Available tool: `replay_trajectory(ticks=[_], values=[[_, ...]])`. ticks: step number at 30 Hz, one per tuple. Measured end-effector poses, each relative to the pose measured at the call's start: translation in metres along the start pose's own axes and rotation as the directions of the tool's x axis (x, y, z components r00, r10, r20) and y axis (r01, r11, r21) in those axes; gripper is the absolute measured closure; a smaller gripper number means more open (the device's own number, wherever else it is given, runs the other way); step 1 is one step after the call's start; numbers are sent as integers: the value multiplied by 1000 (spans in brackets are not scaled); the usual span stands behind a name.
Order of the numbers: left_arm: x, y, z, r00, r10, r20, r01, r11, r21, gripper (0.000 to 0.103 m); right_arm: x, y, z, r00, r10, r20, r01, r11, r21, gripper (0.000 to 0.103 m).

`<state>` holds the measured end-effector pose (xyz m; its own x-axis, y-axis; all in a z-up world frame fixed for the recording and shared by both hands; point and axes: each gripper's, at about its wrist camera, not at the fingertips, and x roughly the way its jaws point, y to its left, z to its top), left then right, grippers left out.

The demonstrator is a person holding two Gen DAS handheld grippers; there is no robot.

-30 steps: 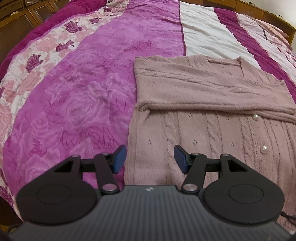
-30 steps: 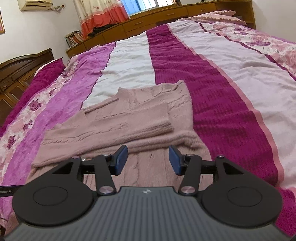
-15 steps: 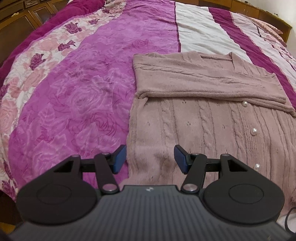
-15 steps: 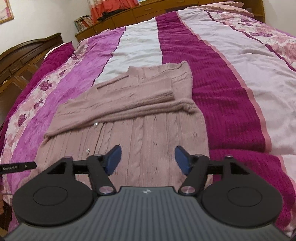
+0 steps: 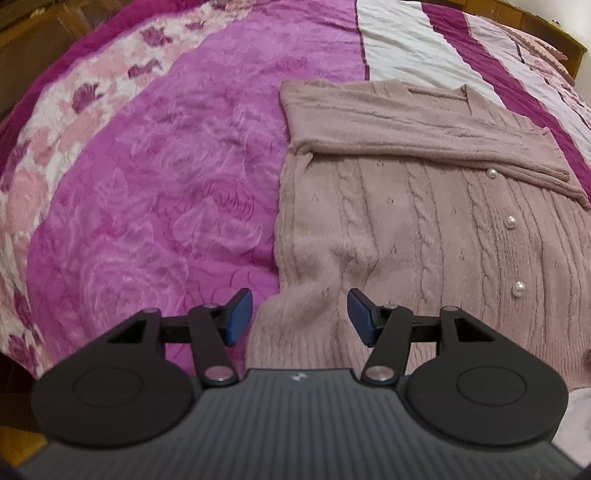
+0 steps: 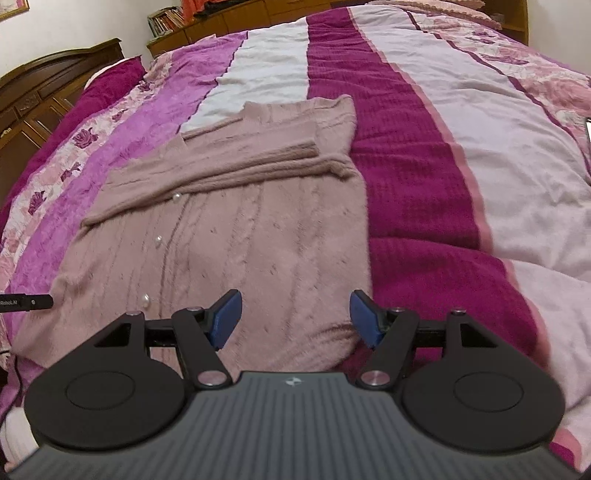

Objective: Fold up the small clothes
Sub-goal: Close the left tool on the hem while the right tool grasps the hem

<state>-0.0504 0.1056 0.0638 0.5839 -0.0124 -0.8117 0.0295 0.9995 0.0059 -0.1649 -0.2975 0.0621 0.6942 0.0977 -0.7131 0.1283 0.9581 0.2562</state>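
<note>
Left wrist view: a pink cardigan (image 5: 424, 221) lies flat on the striped bedspread (image 5: 147, 177), sleeves folded across its chest; the left gripper (image 5: 300, 314) hangs released over the hem's near corner, gripping nothing; the right gripper (image 6: 295, 317), jaws just widened, hovers empty above the opposite hem corner.

Bed (image 6: 424, 122), striped magenta, white and floral cover; dark wooden headboard (image 6: 55, 74) far left; pale wall (image 6: 74, 22).
</note>
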Motion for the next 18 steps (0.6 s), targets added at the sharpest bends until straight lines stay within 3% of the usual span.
replay_trajectory(ticks=[8,14,18], values=[[0,13,-2,999,-38,-21,37,998,-43,44,-7,-18,-9,999,-7,-40,8,1000,17,31],[3,10,-1,999,-16,-44,15,1000,-13,44,6,-15,-9,984,122,-131,-116,992,53,31],[7,6,-2,998,2,-64,-1,1000,22,43,21,-8,-12,975,128,-179,-120,991,54,31]])
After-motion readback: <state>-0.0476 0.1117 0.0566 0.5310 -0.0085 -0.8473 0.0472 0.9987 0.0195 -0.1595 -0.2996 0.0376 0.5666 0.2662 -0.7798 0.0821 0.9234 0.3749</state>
